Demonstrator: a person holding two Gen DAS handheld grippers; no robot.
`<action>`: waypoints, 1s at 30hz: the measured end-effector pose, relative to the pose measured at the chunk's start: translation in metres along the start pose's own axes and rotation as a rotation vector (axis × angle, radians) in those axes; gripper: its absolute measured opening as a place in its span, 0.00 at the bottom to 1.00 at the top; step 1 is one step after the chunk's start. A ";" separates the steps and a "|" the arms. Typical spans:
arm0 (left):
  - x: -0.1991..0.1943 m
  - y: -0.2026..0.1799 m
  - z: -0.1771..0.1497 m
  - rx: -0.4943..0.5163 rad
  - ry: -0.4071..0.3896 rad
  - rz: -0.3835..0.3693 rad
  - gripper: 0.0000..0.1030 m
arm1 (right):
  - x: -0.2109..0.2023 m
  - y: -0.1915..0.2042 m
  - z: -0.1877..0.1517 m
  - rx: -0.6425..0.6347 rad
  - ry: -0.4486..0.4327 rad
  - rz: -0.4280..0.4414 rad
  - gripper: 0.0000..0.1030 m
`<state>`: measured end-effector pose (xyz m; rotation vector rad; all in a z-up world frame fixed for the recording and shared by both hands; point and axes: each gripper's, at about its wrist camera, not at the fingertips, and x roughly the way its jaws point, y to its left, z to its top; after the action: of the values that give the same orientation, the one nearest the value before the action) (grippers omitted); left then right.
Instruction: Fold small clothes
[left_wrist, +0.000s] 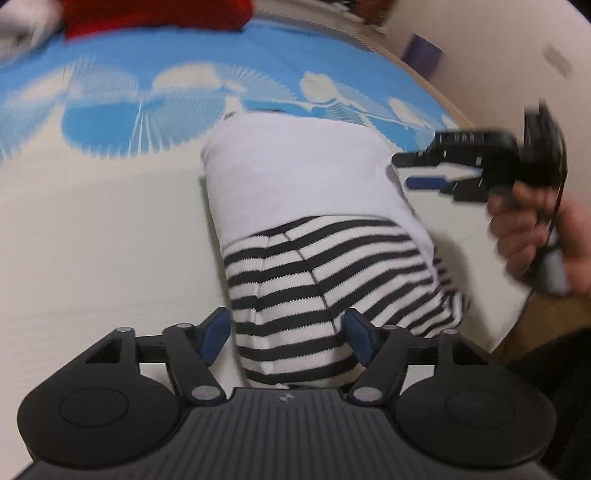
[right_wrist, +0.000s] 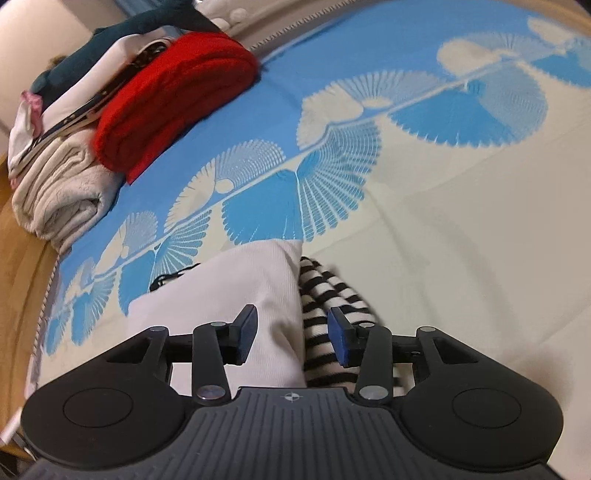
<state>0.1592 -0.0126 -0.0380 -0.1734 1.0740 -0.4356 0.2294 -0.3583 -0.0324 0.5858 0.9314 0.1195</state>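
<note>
The left tongs stand spread, their blue pads on either side of the near end of the small folded garment of white cloth with a black-and-white striped part; the striped cloth lies between the pads, which do not press on it. The right tongs are also spread, hanging over the same garment where the plain white panel meets the stripes, with cloth under the gap and no grip on it. In the left wrist view the right tongs show from the side at the garment's right edge, one black finger above a blue-padded one, held in a person's hand with a dark cable running past it. The garment lies on a cream cloth with a blue band and white fan-shaped patterns that covers the surface, its white part toward the blue band and its striped part toward the tongs. Farther off, at the far edge of the cloth, sits a folded thick red knit, and just beside it a stack of folded clothes: a pale grey fleecy piece at the bottom, white pieces above, and a dark teal one on top. A wooden edge shows past the cloth near the stack.
</note>
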 end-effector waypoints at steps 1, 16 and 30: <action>0.000 0.009 -0.002 -0.037 0.001 -0.025 0.72 | 0.006 0.000 0.001 0.009 0.009 0.008 0.43; 0.036 0.016 -0.003 -0.013 0.126 -0.043 0.76 | 0.030 0.011 0.011 -0.028 -0.054 -0.101 0.03; 0.028 0.012 0.000 -0.003 0.098 0.000 0.79 | 0.012 -0.001 -0.014 -0.034 0.061 -0.002 0.52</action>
<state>0.1731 -0.0139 -0.0645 -0.1561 1.1704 -0.4465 0.2254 -0.3494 -0.0474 0.5522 0.9877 0.1521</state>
